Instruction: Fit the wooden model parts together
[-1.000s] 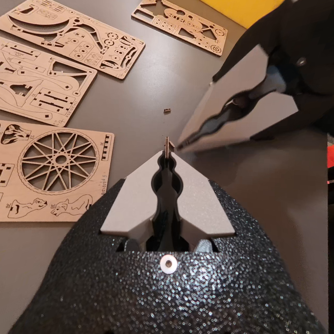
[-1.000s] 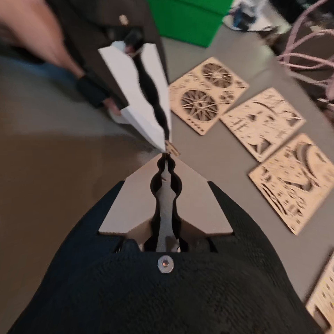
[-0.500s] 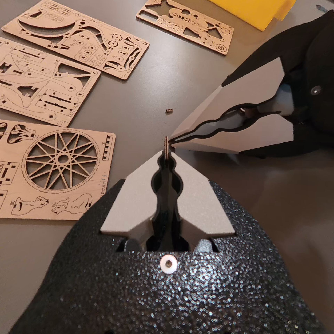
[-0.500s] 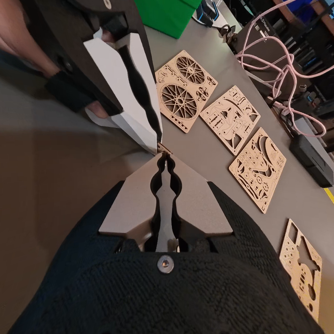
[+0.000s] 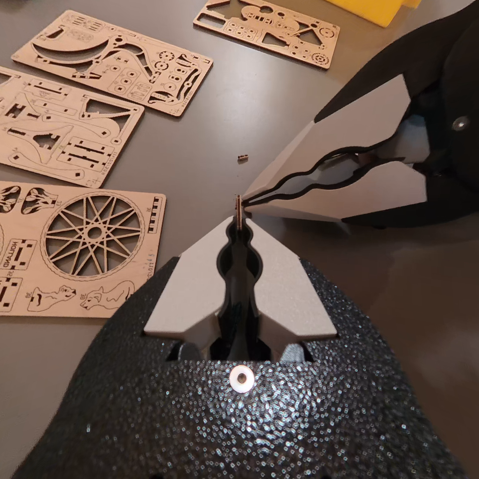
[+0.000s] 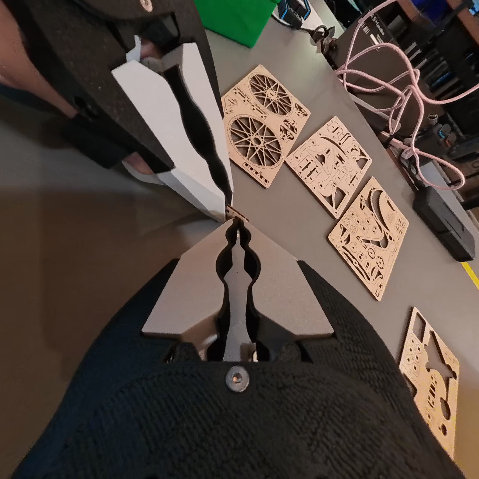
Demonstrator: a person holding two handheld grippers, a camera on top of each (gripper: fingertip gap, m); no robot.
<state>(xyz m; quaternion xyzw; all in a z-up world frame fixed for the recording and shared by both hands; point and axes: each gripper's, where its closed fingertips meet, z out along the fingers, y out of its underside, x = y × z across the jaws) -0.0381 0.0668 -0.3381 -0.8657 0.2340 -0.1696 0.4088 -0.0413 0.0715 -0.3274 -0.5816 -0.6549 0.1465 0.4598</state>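
- Our left tongs (image 5: 239, 223) are closed on a small flat wooden piece (image 5: 238, 211), held edge-up above the counter (image 5: 337, 272), probably so that its free end is open to the other tool.
- Our right tongs (image 6: 236, 225) come in from the side with their tips pressed nearly together at that piece. There seems to be a tiny second part (image 6: 237, 234) between them, but it is too small for us to be sure.
- From the right wrist view the piece juts out flat past both tips, so we judge the mating step is under way, tip against tip.
- A loose wooden peg (image 5: 242, 156) lies on the counter just beyond the meeting point, within easy reach.
- The uncut wooden sheets (image 5: 85, 248) lie flat and well apart to our left, clear of the work.
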